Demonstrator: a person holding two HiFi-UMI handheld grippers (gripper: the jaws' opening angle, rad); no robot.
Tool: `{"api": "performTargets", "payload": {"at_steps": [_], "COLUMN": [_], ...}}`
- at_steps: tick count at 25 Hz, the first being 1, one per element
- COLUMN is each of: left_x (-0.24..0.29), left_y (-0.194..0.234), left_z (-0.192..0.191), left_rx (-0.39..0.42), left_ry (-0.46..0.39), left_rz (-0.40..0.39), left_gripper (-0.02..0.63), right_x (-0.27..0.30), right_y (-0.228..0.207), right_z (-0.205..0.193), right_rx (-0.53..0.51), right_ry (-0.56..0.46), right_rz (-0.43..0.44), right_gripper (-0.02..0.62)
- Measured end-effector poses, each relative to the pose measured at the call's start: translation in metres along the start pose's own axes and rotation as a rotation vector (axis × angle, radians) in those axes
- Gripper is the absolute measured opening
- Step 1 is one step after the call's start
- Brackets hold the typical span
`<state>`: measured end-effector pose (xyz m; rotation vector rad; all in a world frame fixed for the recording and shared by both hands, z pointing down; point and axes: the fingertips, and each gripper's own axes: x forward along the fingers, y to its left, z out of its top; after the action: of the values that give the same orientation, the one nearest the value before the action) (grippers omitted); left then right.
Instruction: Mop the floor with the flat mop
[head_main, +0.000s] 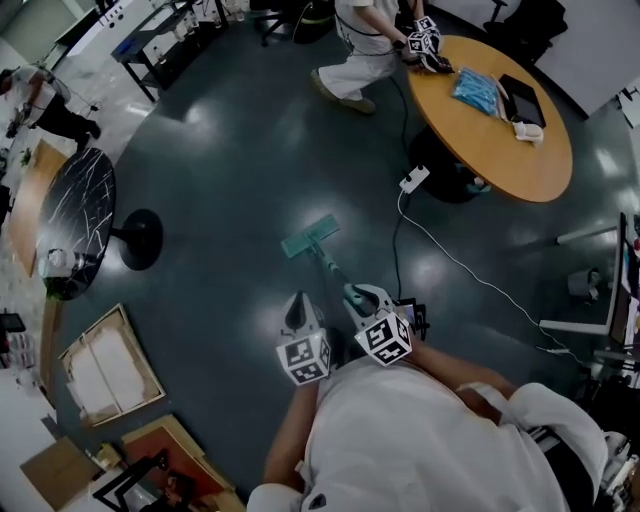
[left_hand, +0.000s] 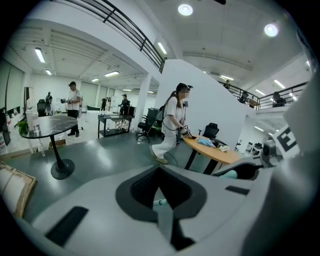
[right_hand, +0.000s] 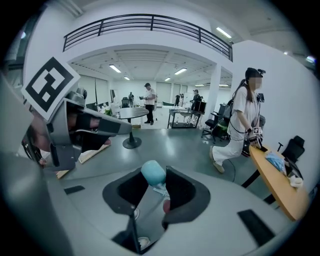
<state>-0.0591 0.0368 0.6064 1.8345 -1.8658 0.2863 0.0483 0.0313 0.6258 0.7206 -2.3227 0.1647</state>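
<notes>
The flat mop's teal head (head_main: 310, 237) lies on the dark floor ahead of me. Its pole (head_main: 332, 268) slants back to a teal handle end (head_main: 354, 295). My right gripper (head_main: 365, 298) is shut on that handle; in the right gripper view the teal knob (right_hand: 152, 172) stands between the jaws of the right gripper (right_hand: 152, 192), with the pole running down below it. My left gripper (head_main: 297, 303) hovers just left of the pole, apart from it. The left gripper (left_hand: 161, 200) has its jaws together, leaving only a thin slit, and holds nothing.
A round wooden table (head_main: 500, 150) stands far right with a person (head_main: 360, 50) beside it. A power strip (head_main: 413, 180) and its white cable trail over the floor to the right. On the left are a black round table (head_main: 75, 215) and flat framed boards (head_main: 105, 365).
</notes>
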Motion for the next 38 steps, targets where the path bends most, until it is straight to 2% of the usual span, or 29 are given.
{"api": "performTargets", "payload": {"at_steps": [7,10,16,23,27,33,38], "left_x": [0.032,0.043,0.064,0.083,0.082,0.079,0.069], "left_y": [0.015,0.022,0.037,0.052,0.060,0.075,0.066], "left_z": [0.027,0.034,0.038,0.042,0.041,0.034,0.037], "left_rx": [-0.012,-0.013,-0.020,-0.029,-0.036,-0.036,-0.037], "left_ry": [0.000,0.002,0.012,0.030,0.039,0.043,0.028], "left_rz": [-0.018,-0.014,0.004,0.022,0.027,0.031,0.015], "left_gripper": [0.005,0.005,0.006,0.005,0.005,0.006,0.006], "right_x": [0.028,0.053,0.128,0.227,0.264,0.273,0.225], "right_y": [-0.018,-0.030,-0.066,-0.123,-0.143,-0.142,-0.122], "right_z": [0.005,0.012,0.034,0.038,0.050,0.077,0.068], "right_rx": [0.058,0.049,0.010,-0.017,-0.030,-0.029,-0.023], "right_ry": [0.022,0.017,0.008,0.082,0.095,0.065,0.093], "right_rz": [-0.011,-0.017,-0.032,-0.084,-0.108,-0.124,-0.102], "right_gripper": [0.115,0.115,0.115,0.115,0.115,0.114,0.112]}}
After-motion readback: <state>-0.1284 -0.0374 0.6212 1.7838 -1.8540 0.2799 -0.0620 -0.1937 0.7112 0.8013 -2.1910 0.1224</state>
